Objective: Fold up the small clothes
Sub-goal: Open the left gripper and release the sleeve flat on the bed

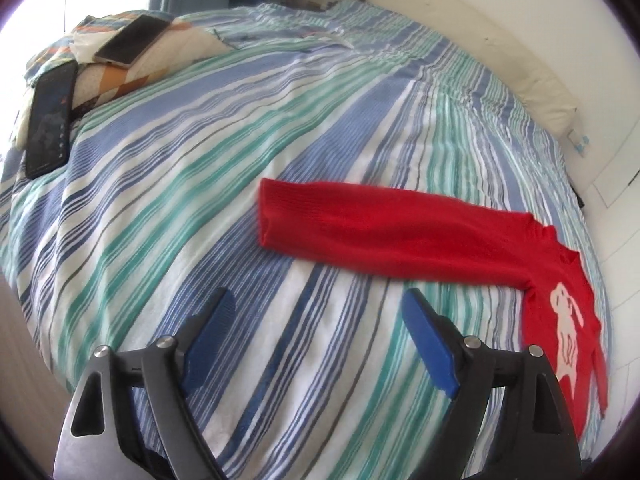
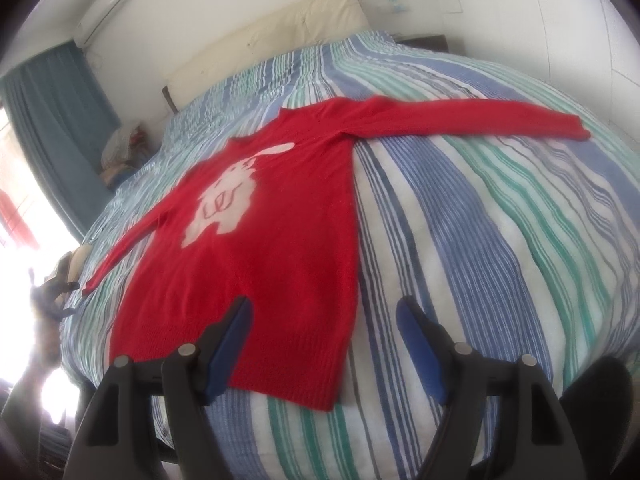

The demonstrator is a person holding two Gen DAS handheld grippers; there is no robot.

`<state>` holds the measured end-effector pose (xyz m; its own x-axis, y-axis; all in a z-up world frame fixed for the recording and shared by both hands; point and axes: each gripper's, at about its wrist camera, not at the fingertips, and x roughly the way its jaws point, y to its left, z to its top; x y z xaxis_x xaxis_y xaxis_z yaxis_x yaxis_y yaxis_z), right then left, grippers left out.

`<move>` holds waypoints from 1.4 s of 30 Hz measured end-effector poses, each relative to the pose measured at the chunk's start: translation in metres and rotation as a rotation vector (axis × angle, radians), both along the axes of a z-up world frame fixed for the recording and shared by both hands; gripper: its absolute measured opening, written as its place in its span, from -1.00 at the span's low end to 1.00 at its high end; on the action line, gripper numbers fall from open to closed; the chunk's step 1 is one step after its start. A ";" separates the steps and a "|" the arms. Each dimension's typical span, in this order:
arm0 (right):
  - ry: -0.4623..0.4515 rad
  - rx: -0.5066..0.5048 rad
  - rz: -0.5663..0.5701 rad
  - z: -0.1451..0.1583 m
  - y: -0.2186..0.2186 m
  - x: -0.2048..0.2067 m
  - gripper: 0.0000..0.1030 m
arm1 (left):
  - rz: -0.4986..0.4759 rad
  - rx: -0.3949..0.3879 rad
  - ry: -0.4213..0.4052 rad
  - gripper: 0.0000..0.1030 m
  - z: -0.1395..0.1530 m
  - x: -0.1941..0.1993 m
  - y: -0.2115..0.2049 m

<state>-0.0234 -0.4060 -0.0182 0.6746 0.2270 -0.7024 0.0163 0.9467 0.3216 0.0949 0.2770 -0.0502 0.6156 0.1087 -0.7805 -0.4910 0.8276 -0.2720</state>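
- On the striped bedspread (image 2: 460, 240) lies the red sweater (image 2: 260, 240), spread flat and face up, a pale animal motif on its chest, both sleeves stretched out to the sides.
- Left gripper (image 1: 316, 320): jaws wide apart, nothing between them, only bedding below; the sleeve (image 1: 360, 224) lies just beyond the tips, its cuff pointing away from the body.
- Right gripper (image 2: 324, 320): jaws also well open and empty, hanging over the hem — one finger above red knit, the other above bare bedspread, so the sweater's side edge runs between them.
- Handling, as a judgement: the knit looks soft, light and limp. It will drape and sag from any hold, and it may drag on the bedding and bunch rather than slide cleanly.
- Where to hold: the ribbed cuff and the ribbed hem corner look firmest — a pinch there should carry the cloth without stretching the body knit. Pinching mid-sleeve would likely leave the cuff trailing.
- Likely next need: bring each sleeve across the chest before folding the body.
- Two phones (image 1: 128, 42) rest on a pillow at the far side, well apart from the sweater.
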 end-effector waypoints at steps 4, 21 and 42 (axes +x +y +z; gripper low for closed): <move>-0.018 -0.005 -0.031 0.008 -0.009 0.005 0.44 | -0.085 0.036 -0.029 0.72 0.013 0.001 -0.032; -0.002 0.002 -0.054 0.001 -0.013 -0.002 0.49 | -0.304 0.114 -0.016 0.73 0.008 0.019 -0.132; -0.006 -0.009 -0.049 0.001 -0.012 0.000 0.49 | -0.316 0.139 0.053 0.76 -0.020 0.019 -0.140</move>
<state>-0.0237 -0.4179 -0.0168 0.6890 0.1873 -0.7001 0.0607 0.9477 0.3133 0.1141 0.1370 -0.0698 0.5945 0.0266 -0.8037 -0.2153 0.9682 -0.1272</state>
